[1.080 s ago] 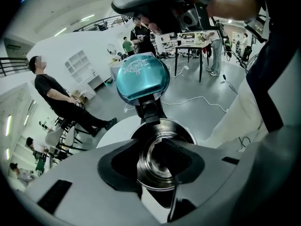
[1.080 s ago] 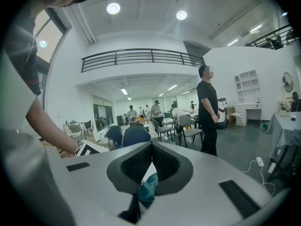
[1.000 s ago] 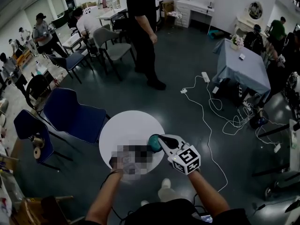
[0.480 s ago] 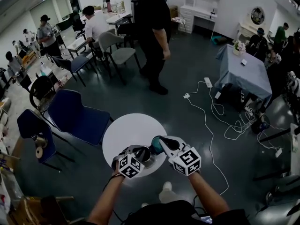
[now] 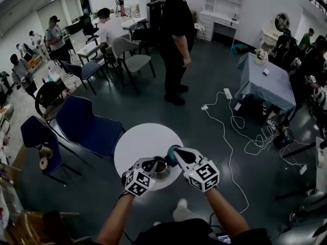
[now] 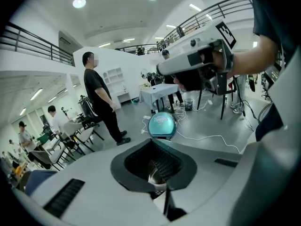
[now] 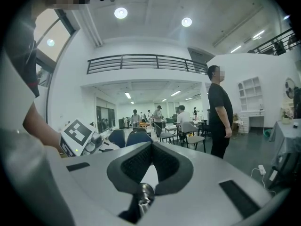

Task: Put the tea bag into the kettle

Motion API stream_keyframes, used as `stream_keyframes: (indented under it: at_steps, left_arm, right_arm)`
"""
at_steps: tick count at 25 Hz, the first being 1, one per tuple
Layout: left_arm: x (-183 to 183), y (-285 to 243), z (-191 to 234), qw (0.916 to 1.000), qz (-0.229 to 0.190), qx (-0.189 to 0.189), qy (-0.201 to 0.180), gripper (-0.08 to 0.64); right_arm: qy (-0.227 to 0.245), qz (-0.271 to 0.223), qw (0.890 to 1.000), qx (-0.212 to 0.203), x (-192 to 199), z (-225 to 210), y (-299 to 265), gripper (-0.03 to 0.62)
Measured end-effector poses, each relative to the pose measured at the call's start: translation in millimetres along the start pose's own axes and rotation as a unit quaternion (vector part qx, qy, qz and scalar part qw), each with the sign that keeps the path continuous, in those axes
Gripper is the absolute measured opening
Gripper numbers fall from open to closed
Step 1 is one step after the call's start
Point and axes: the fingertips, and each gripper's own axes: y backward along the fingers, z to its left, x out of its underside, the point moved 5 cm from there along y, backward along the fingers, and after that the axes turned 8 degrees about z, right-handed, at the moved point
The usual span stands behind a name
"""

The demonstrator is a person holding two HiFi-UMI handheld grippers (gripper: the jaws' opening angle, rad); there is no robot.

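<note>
Over white table [image 5: 135, 142], logged left gripper [image 6: 151, 142] just clamped shut, nothing visible between, right gripper [image 7: 151, 144] shut too; spotted teal ball [image 6: 162, 125] in left gripper view, not right.

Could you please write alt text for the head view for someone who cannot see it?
Seen from above, a person holds two tools over a round white table: the left tool, jaws just closed with nothing discernible between them, and the right tool flank a metal kettle. Beyond are people, chairs and floor cables.
</note>
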Motion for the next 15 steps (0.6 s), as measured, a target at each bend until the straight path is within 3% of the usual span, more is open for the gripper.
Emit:
stream_keyframes:
  at_steps: [4,8,15]
  left_arm:
    - [-5,26,1,0.9977,-0.049,-0.008,0.046,0.016]
    - [-9,47,-4,0.9887,-0.105,0.019,0.105,0.017]
    - [-15,94,-13,0.9751,-0.159,0.027,0.152,0.015]
  right_arm:
    - [0.001,-0.003,1.0,0.002,-3,16,5,0.017]
    - [-0.002,-0.008,1.0,0.005,-1,28,15,0.017]
    - [-0.002,-0.016,1.0,0.02,-5,54,28,0.017]
